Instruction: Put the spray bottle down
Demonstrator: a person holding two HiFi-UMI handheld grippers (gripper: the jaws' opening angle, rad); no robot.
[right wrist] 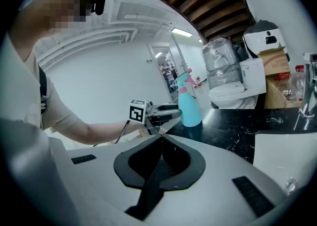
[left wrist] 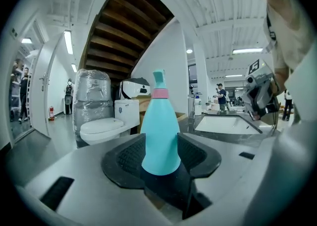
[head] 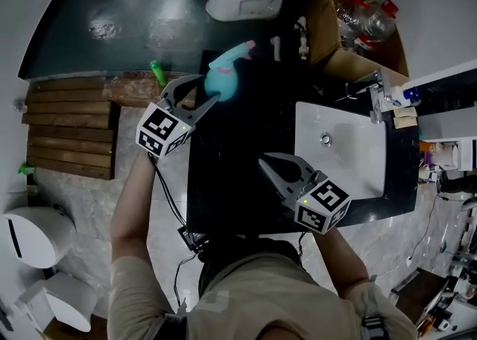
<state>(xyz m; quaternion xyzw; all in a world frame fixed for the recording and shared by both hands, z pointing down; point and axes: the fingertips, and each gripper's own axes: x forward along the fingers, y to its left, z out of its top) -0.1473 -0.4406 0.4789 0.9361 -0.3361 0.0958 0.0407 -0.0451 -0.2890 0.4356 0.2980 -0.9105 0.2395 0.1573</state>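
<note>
Left gripper view shows the left gripper (left wrist: 161, 143) gaping wide around the upright spray bottle (left wrist: 160, 116). Right gripper (right wrist: 161, 137) is closed, empty.

The spray bottle (left wrist: 161, 136) is smooth turquoise plastic with a soft sheen. The bench (head: 238, 174) looks like glossy black stone with pale flecks, the sink (head: 350, 163) glazed white. The left claw (left wrist: 161, 148) has matt grey plastic shells and ribbed black pads (left wrist: 130, 154). The slatted platform (head: 71, 133) is bare brown wood; the box (head: 328, 29) is plain matt cardboard
</note>
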